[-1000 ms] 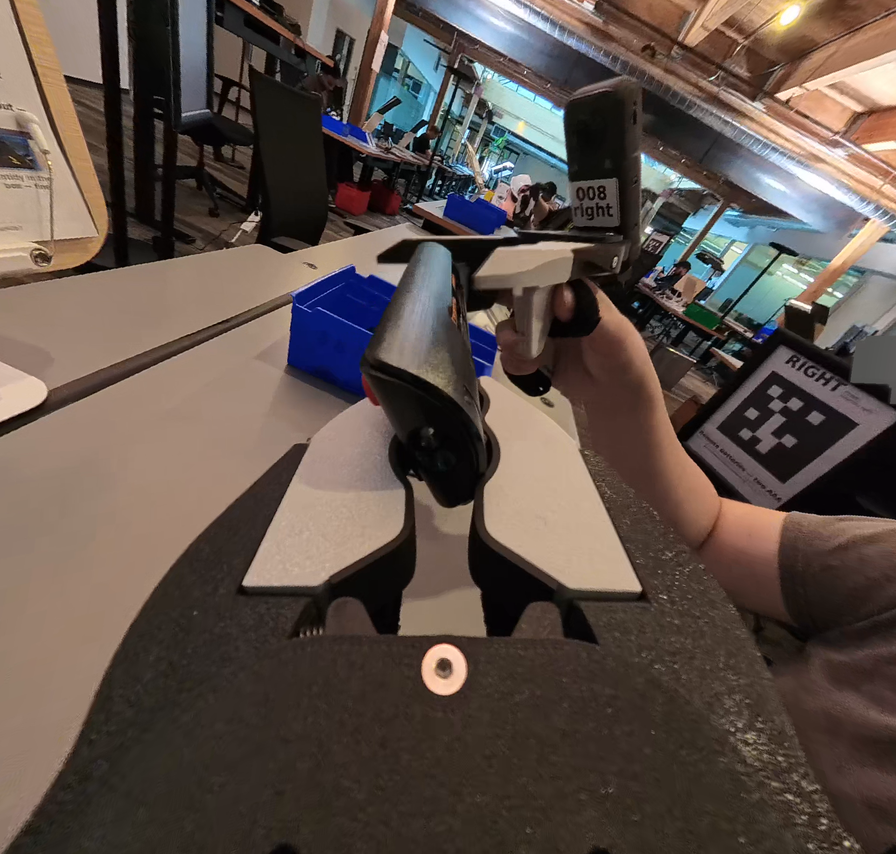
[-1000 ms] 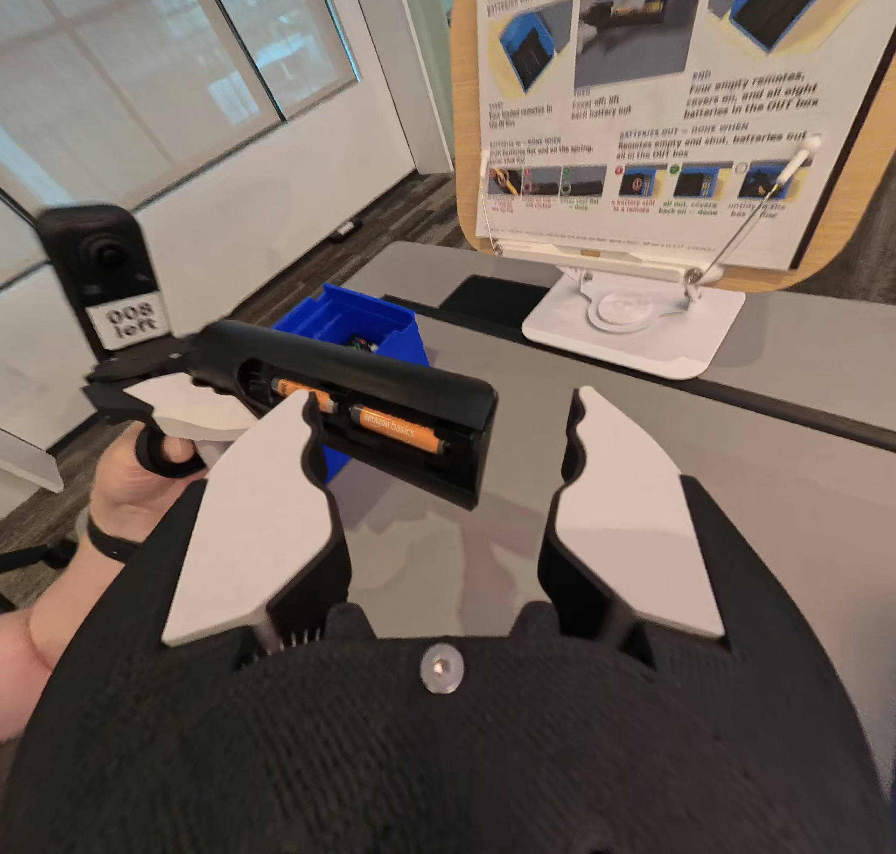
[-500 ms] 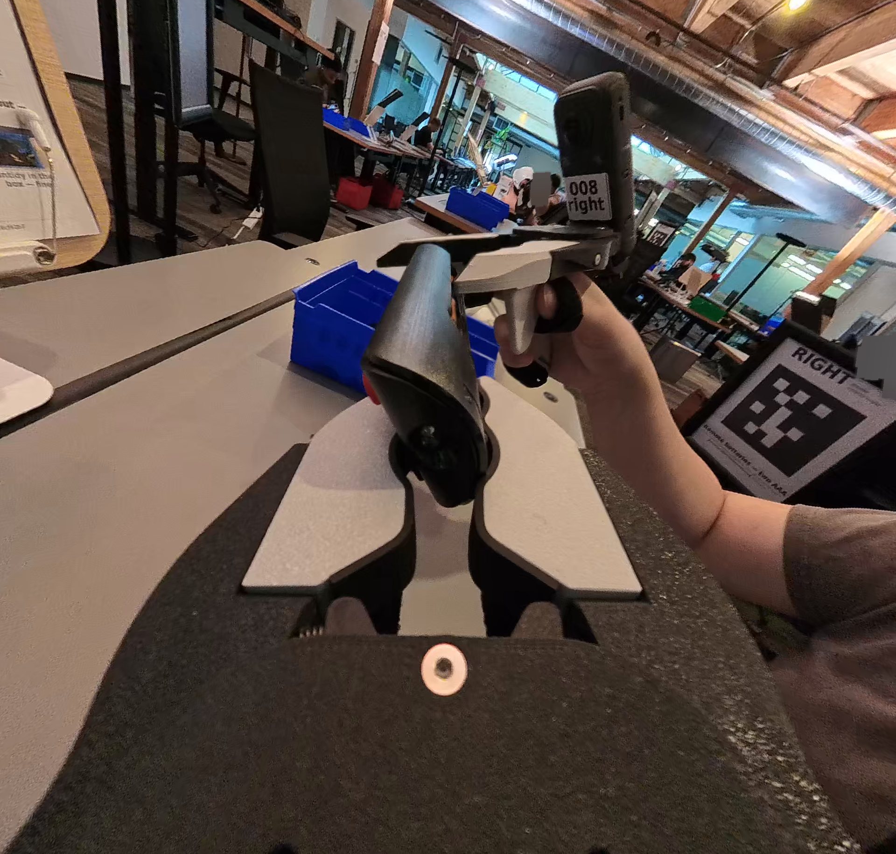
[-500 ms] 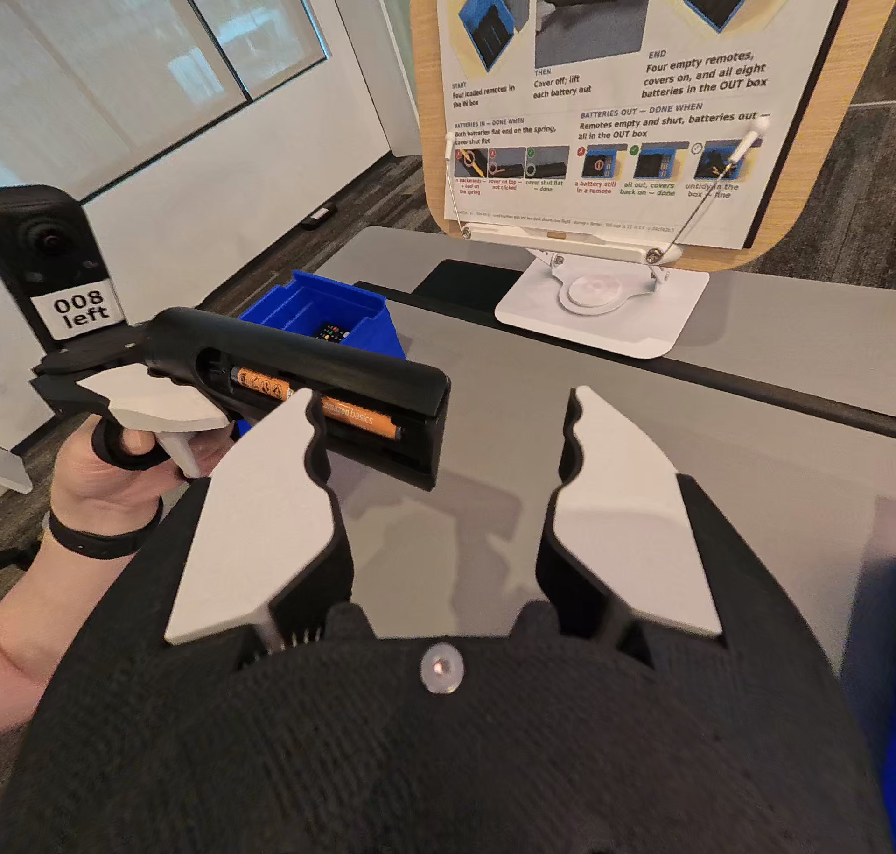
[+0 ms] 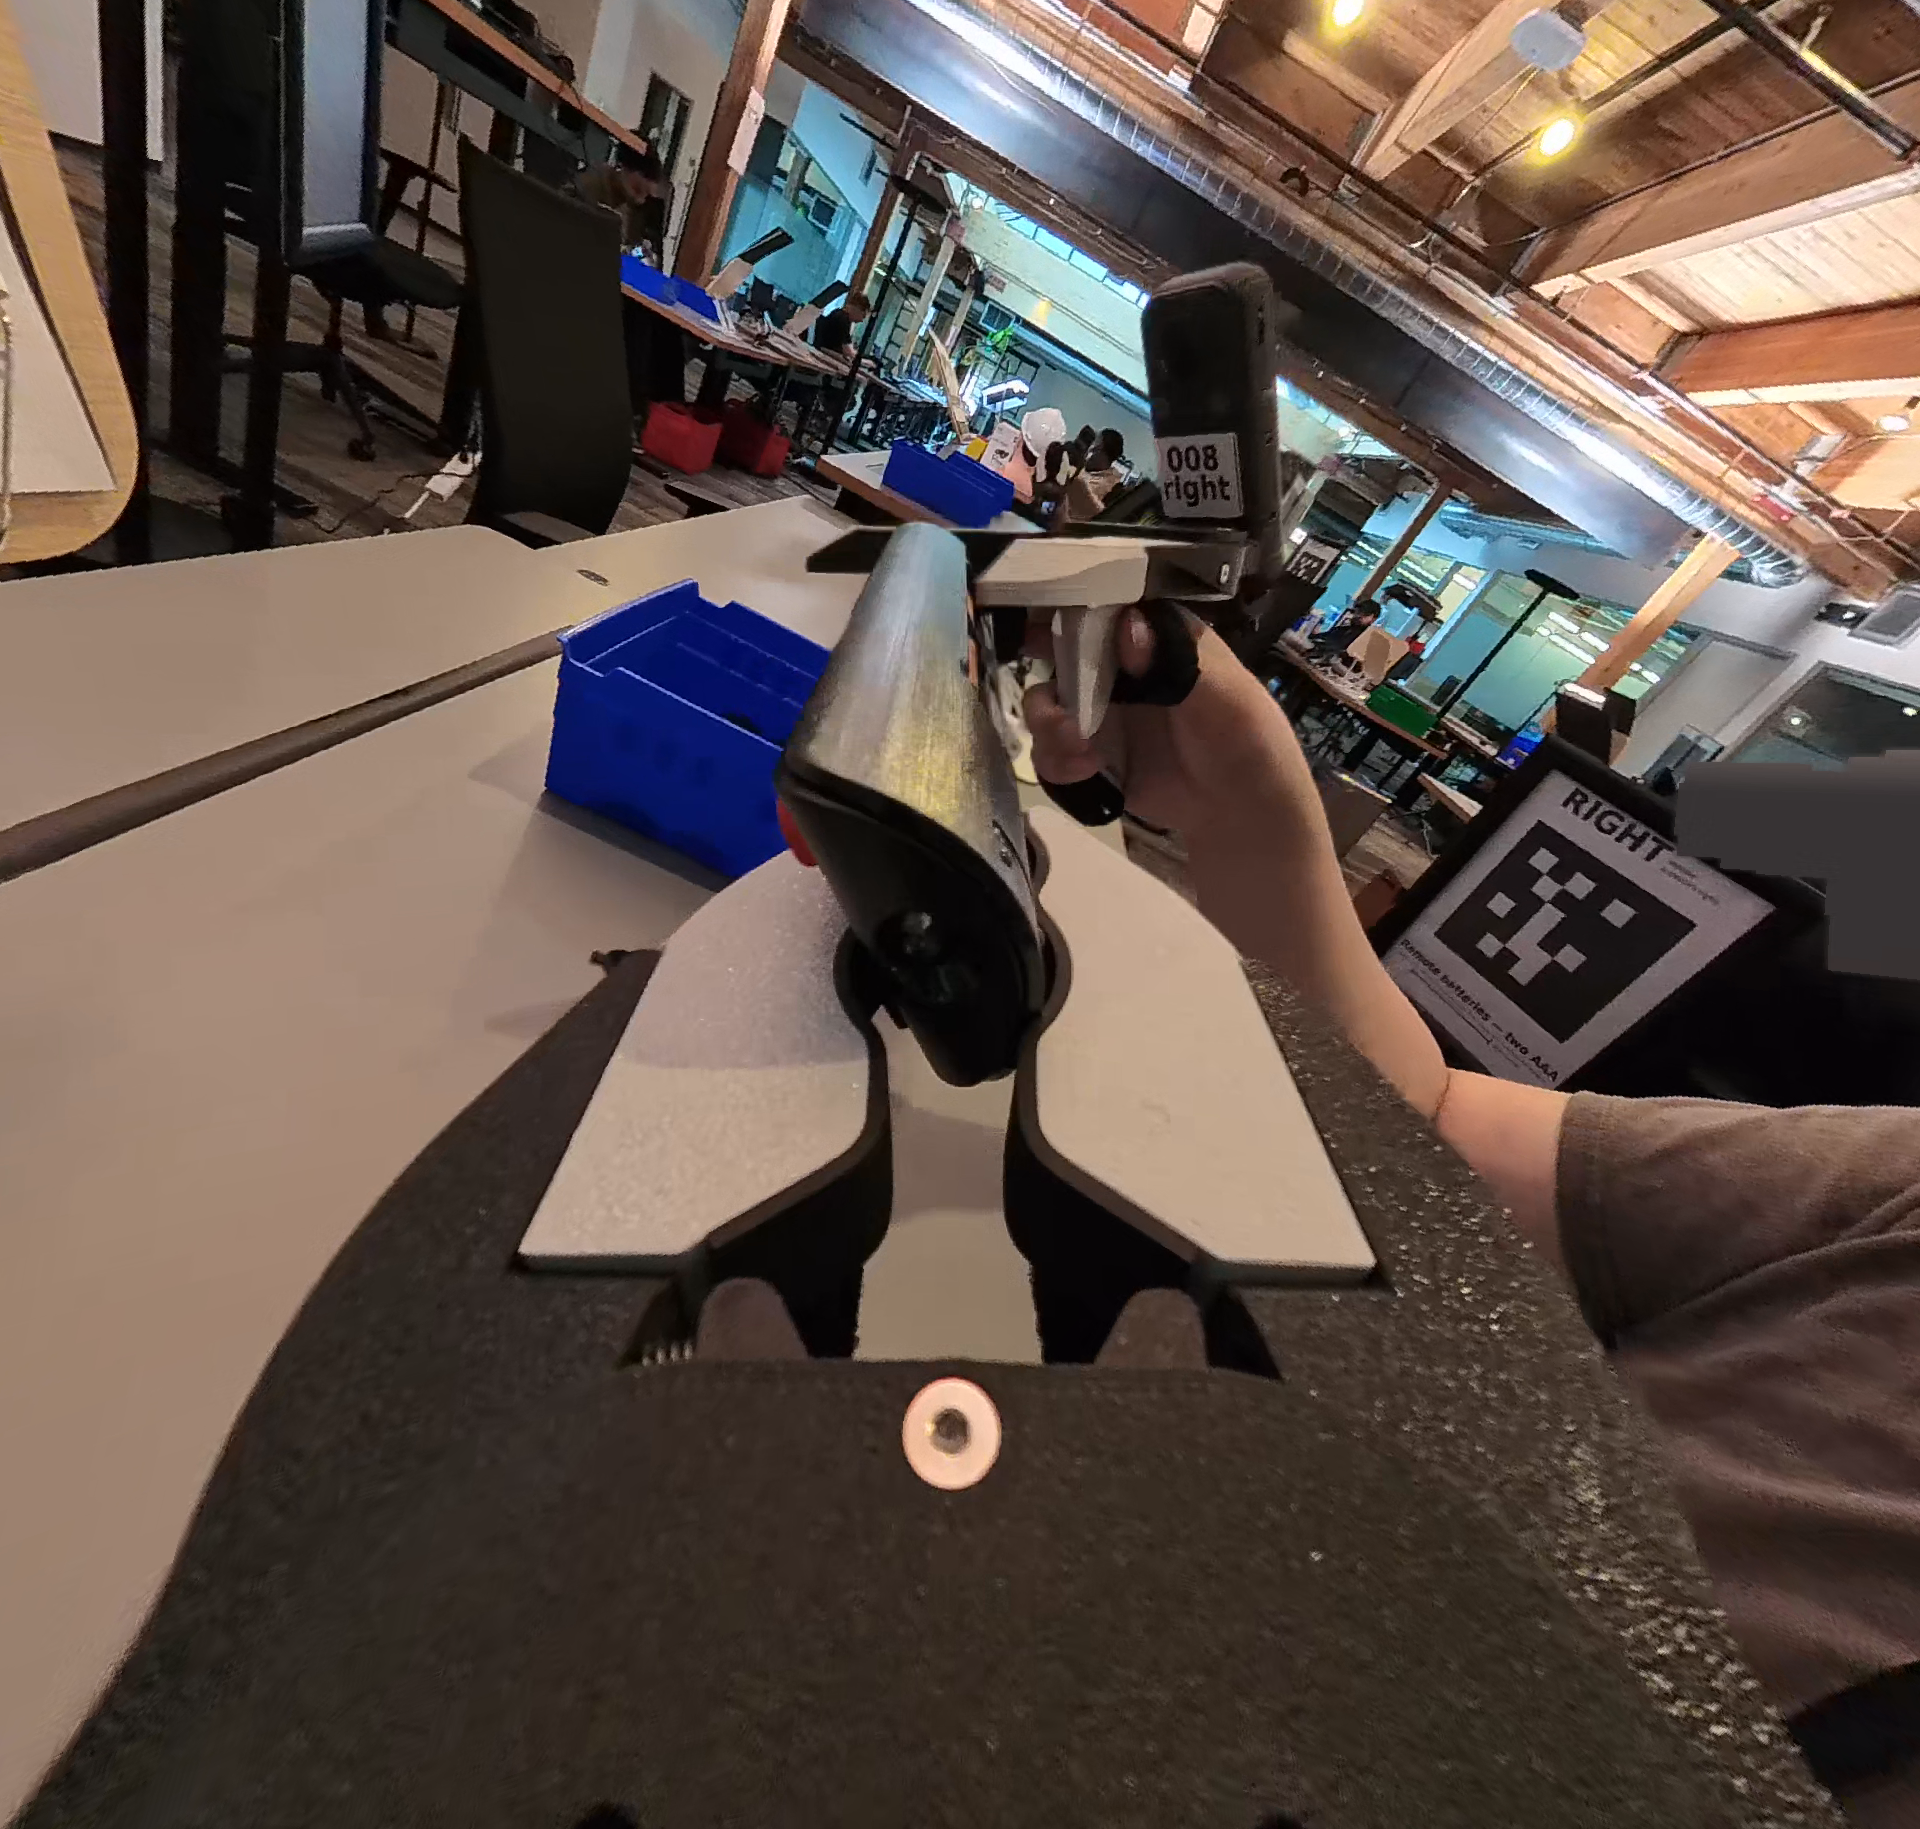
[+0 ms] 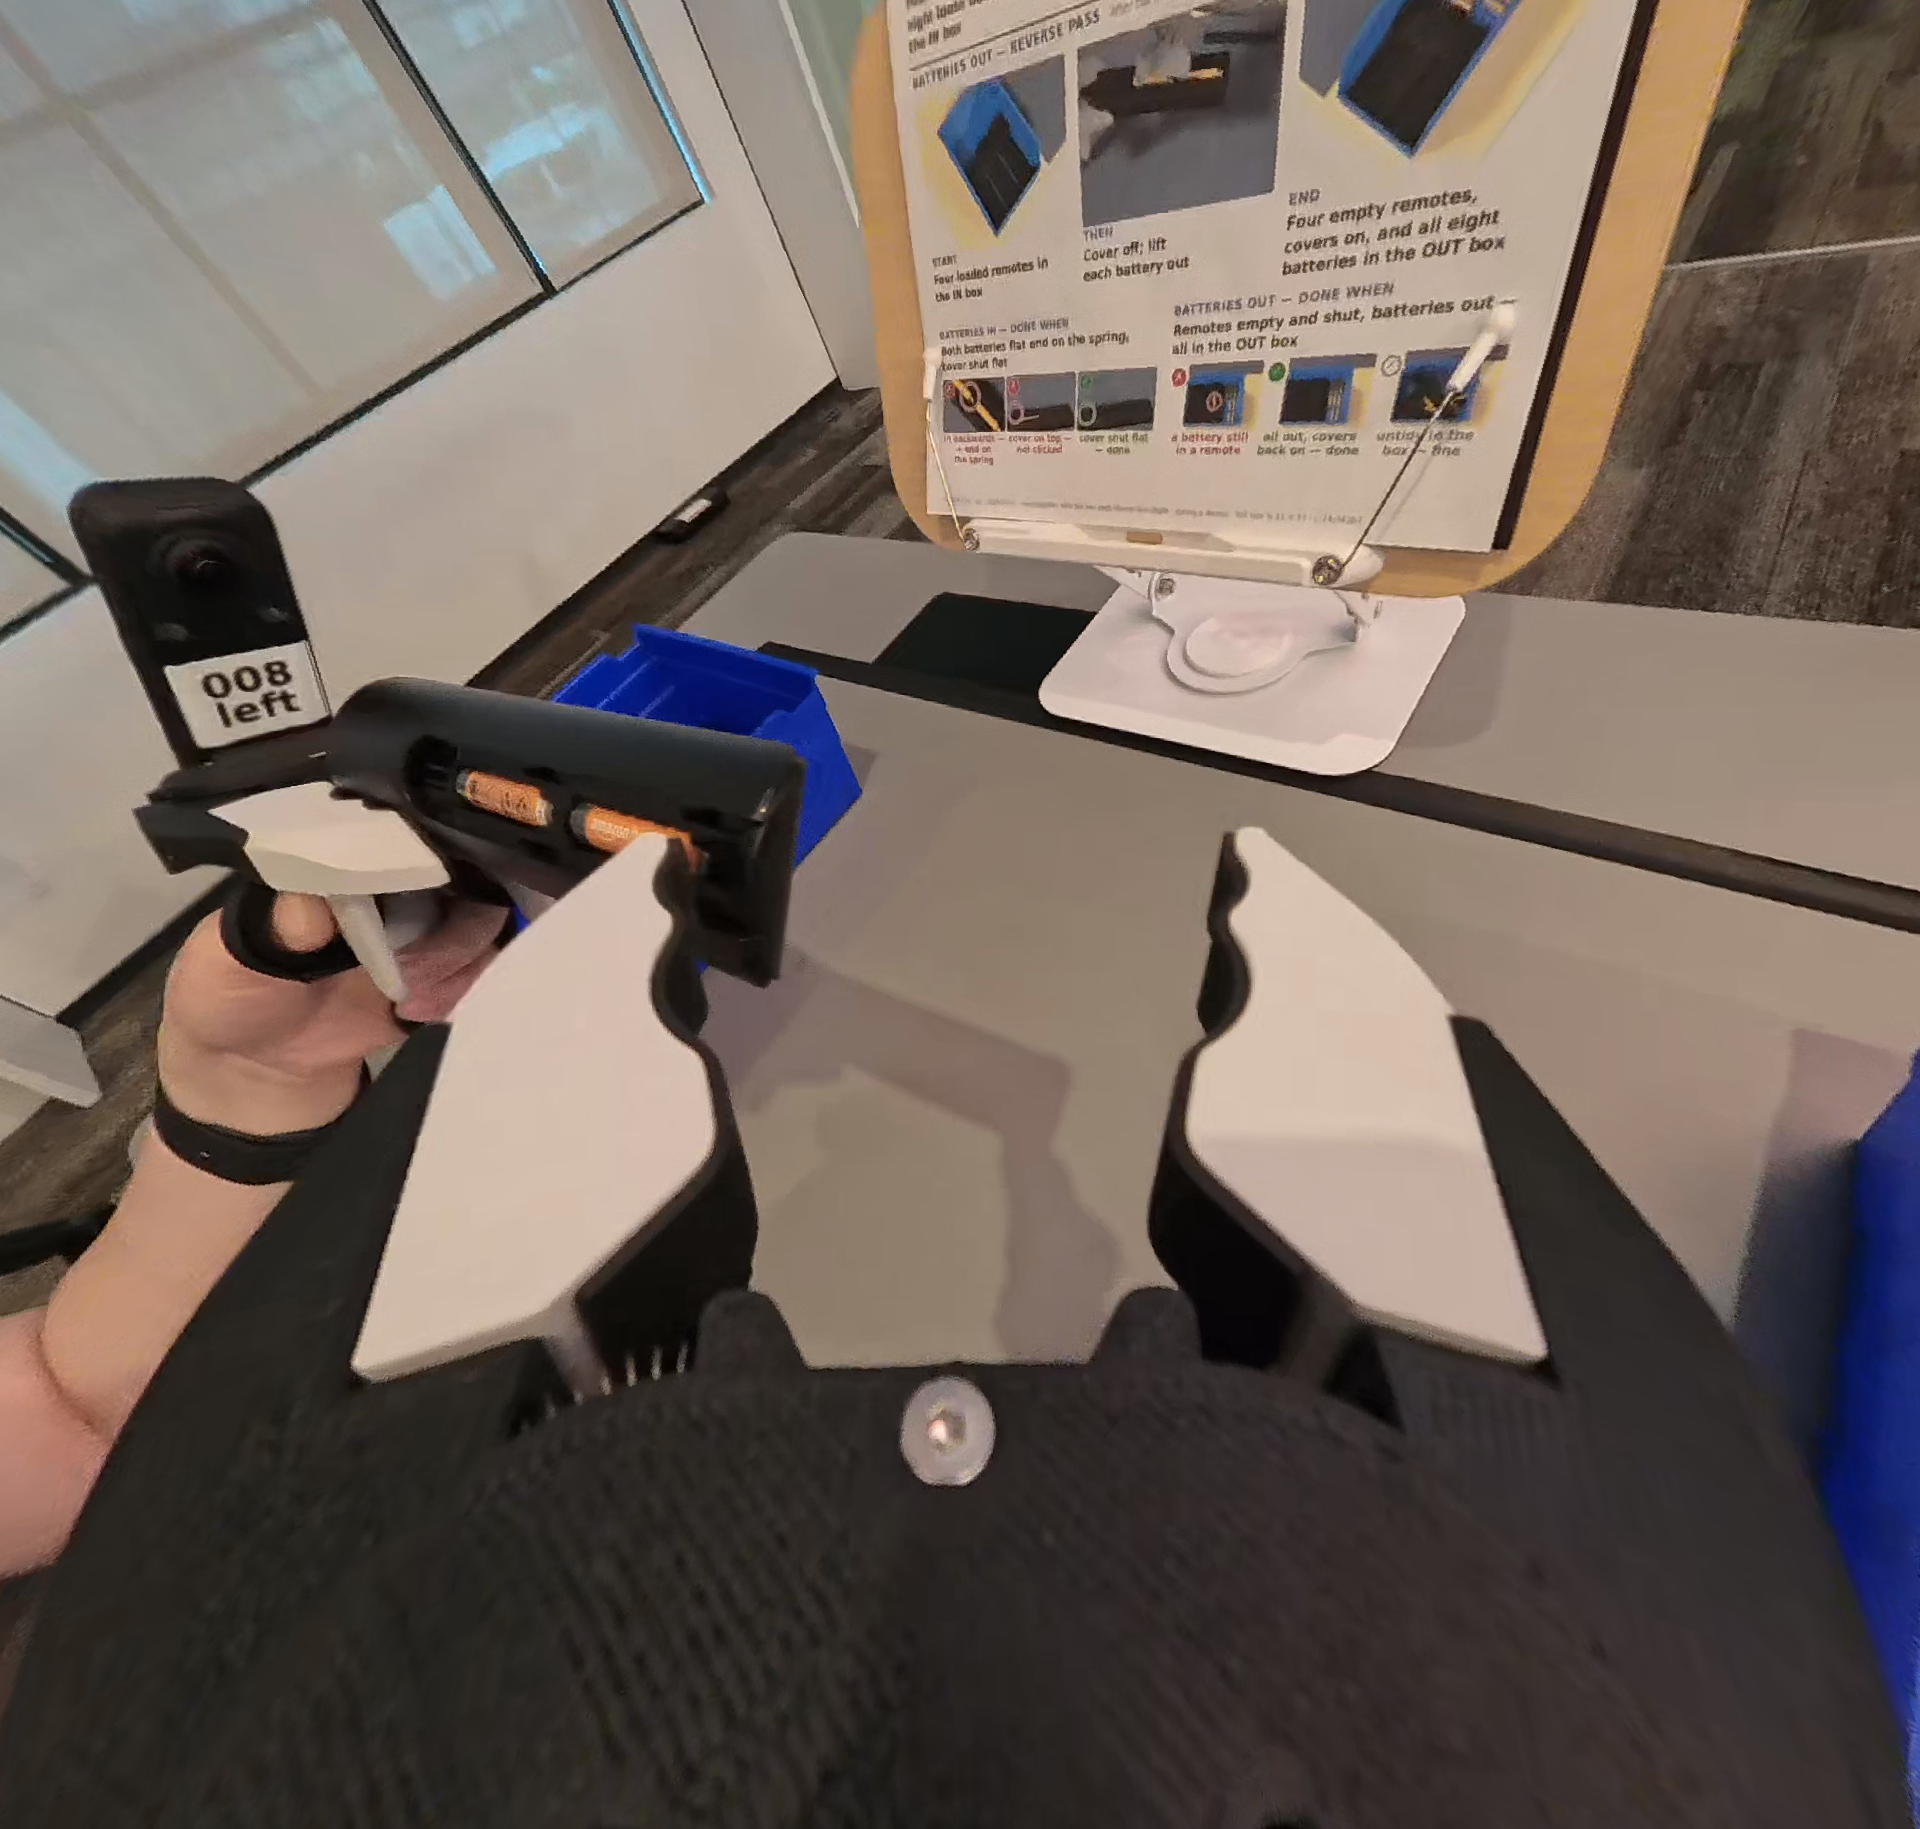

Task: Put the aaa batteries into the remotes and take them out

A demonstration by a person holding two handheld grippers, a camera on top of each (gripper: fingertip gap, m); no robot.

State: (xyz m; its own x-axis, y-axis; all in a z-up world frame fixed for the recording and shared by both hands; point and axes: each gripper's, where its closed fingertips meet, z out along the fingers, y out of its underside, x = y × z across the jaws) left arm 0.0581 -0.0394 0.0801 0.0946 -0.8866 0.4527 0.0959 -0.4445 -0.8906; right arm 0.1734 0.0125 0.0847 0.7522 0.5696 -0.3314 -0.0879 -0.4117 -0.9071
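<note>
Left hand-held gripper [image 5: 951, 958] clamps my long black plastic remote [image 5: 914, 803] above the grey bench [image 5: 260, 948]; right hand-held gripper [image 6: 940, 958] gapes empty. Two orange AAA batteries [image 6: 504, 797] sit in its uncovered bay at nine o'clock, so removal remains, I judge.

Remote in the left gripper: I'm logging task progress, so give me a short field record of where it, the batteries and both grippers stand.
remote: black remote, held off the table, battery bay facing the right wrist view
cover: off, bay open
batteries: two orange batteries in the bay
left gripper: left gripper, jaws shut on the remote's end
right gripper: right gripper, jaws open, holding nothing, beside the remote
bin: blue bin on the grey table, behind the remote
</note>
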